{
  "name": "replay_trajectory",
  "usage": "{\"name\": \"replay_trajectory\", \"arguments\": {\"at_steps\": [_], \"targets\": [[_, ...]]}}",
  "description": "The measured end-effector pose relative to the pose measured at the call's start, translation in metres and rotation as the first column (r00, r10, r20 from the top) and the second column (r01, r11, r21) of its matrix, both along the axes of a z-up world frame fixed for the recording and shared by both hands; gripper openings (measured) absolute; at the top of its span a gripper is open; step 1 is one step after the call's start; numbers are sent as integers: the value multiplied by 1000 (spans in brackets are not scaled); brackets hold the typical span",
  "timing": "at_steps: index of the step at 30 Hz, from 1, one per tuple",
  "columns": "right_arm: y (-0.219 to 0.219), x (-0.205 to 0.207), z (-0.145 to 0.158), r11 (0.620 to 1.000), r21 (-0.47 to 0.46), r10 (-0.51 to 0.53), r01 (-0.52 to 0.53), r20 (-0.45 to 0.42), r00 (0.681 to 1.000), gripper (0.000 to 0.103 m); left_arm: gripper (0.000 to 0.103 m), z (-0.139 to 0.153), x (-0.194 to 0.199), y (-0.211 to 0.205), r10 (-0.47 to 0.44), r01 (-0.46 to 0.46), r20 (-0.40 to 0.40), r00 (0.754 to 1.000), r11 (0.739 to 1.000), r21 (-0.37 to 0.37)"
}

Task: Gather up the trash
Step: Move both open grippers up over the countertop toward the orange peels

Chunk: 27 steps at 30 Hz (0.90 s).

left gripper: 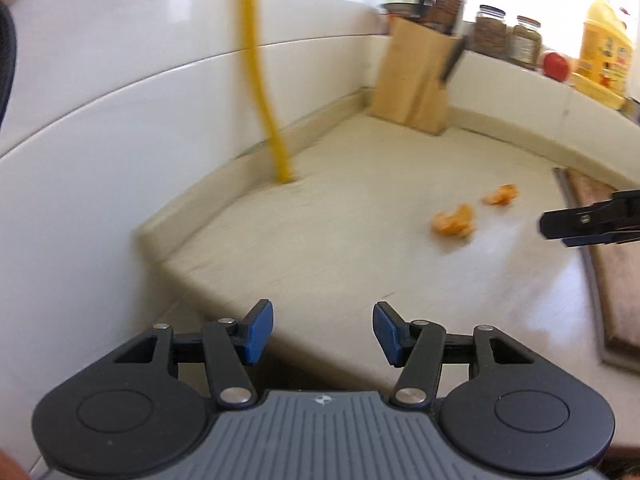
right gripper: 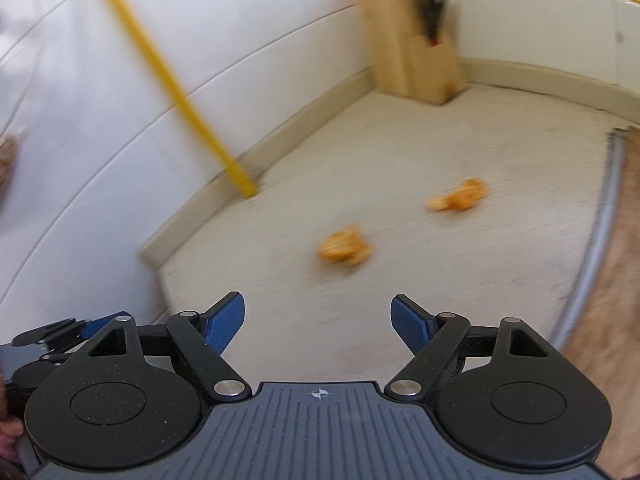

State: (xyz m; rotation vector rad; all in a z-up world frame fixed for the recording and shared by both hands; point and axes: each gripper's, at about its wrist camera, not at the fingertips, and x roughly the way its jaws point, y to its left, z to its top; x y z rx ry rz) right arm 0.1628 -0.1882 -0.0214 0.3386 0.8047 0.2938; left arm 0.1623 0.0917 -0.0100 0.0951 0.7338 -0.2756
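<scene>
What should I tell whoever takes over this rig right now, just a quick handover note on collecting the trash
Left tool: open, empty, hovering at the near edge of the counter.
Right tool: open, empty, over the counter, facing the peels.
Trash: two orange peel pieces lie loose on the counter, the nearer peel just ahead of the right tool, the farther peel beyond it, toward the cutting board.
Done: nothing picked up as things lie; no bin shows in either view.
Left: grab the nearer peel, probably with the right tool, then the farther one, and find where they go.
</scene>
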Motion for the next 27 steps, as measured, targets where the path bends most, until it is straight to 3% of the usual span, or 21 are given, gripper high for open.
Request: {"name": "replay_trajectory", "arguments": {"at_steps": [5,12,20,27], "targets": [[-26,20,-8,997,-57,-43,43,3,999,85,52,-3,26,-50,-84,84,3,996,996,-3],[-38,60,-22,984,-179,-7,11,25,1000,85,52,-16,65,-97,-138,138,-10,990,990,-17],[-42,95,-36,971,-231,74,-63,38,997,85,52,-27,93,-115,-160,159,-16,987,985,-67],[-44,115,-46,966,-233,123,-114,22,992,85,52,-39,104,-130,-215,213,-33,976,975,-56]]}}
